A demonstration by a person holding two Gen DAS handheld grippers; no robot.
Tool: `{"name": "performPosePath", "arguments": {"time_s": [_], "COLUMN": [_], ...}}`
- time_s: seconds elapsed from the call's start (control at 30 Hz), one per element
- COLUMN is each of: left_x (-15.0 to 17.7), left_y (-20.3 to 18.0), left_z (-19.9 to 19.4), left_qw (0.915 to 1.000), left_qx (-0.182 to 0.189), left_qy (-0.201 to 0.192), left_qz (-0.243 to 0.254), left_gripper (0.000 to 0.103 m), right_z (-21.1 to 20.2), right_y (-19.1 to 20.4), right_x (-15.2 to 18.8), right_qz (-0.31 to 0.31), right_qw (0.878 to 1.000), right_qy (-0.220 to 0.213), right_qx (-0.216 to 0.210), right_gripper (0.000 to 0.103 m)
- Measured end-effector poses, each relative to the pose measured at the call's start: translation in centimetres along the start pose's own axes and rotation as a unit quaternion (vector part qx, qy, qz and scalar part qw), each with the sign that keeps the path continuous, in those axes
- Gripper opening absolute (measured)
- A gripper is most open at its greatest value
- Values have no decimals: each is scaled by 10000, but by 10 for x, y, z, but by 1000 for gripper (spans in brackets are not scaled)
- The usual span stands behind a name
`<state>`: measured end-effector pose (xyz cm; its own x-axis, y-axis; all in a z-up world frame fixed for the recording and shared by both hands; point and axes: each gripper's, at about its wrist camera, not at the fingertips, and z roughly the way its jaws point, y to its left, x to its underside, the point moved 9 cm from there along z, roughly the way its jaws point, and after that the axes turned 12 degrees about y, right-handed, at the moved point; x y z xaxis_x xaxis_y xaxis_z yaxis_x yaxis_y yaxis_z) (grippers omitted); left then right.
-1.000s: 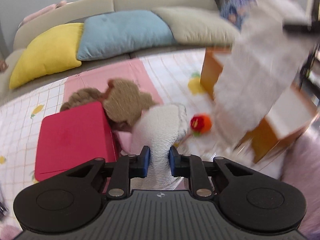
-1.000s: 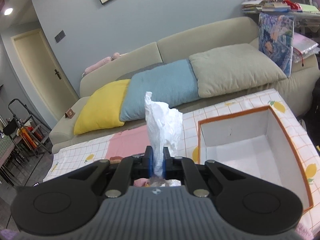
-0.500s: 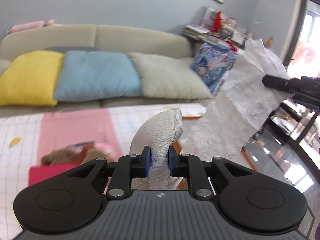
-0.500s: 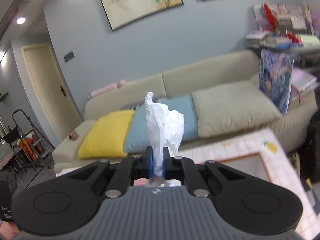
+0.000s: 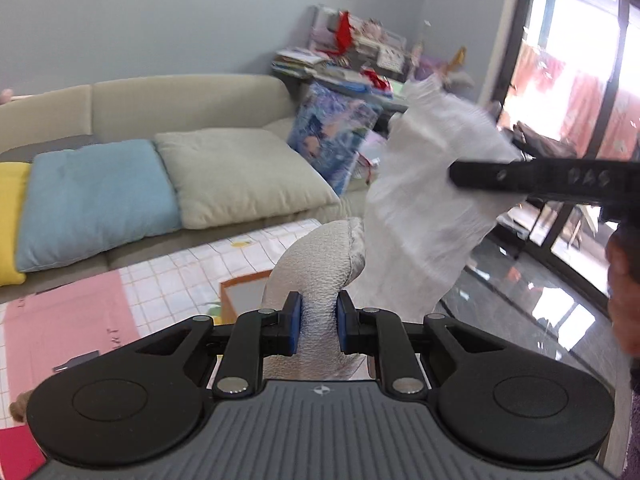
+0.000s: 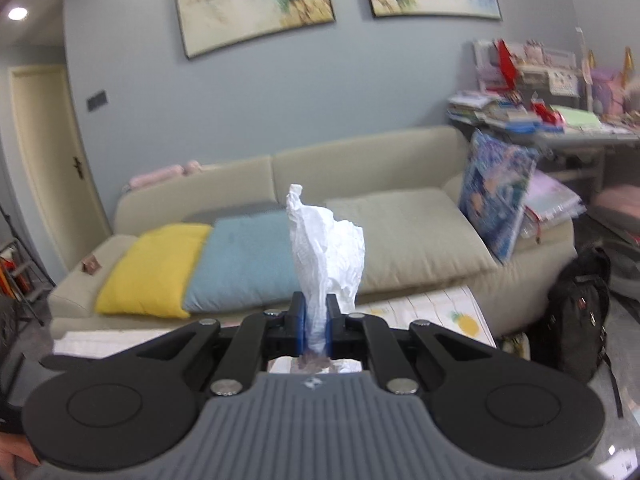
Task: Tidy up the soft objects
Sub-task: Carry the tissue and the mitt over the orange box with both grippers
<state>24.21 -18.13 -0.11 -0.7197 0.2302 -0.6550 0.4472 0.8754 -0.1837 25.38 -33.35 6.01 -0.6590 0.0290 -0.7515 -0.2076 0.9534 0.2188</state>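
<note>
My left gripper (image 5: 318, 326) is shut on a fold of a thick off-white textured cloth (image 5: 320, 264), which bulges up between the blue pads. My right gripper (image 6: 316, 324) is shut on a thin white crumpled cloth (image 6: 326, 248) that stands up past its pads. In the left wrist view that same white cloth (image 5: 428, 204) hangs at the right from the black fingers (image 5: 520, 180) of the right gripper, high above the floor mat. A corner of the orange-edged box (image 5: 240, 292) shows just left of the textured cloth.
A beige sofa (image 6: 360, 176) carries yellow (image 6: 154, 268), blue (image 6: 240, 260) and beige (image 6: 412, 236) cushions. A cluttered shelf (image 6: 540, 104) and a black backpack (image 6: 580, 316) stand at the right. A checked floor mat with a pink patch (image 5: 68, 328) lies below; glass doors (image 5: 580, 92) are at the right.
Both grippers have risen with their cloths still gripped. The left view has swung up and right, away from the red box and brown plush toy on the mat, toward the sofa and the glass doors.
</note>
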Motion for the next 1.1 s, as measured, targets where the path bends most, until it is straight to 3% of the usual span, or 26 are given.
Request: {"name": "performPosePath", "arguments": {"time_s": [0.23,0.47,0.8,0.93,1.1], "left_x": [8,23,35,41,48], "left_y": [-18,-31,-40,-42,-43], "left_z": [42,82,120,133,147], "left_qw": [9983,9934,9833,9768,9709], "left_qx": [4,29,126,95,8], "left_qy": [514,994,1471,1740,1966], "left_qz": [265,571,1063,1241,1365], "left_gripper": [20,20,20,20,20], "right_z": [46,93,160,184,209], "right_y": [-35,-62,-75,-72,-70], "right_x": [45,95,167,187,209], "right_qz": [390,763,1156,947,515], "right_qw": [9961,9847,9471,9335,9184], "right_qy": [775,1552,2981,3451,3921], "right_qx": [158,218,-262,-230,114], "right_gripper": [7,7,7,7,10]}}
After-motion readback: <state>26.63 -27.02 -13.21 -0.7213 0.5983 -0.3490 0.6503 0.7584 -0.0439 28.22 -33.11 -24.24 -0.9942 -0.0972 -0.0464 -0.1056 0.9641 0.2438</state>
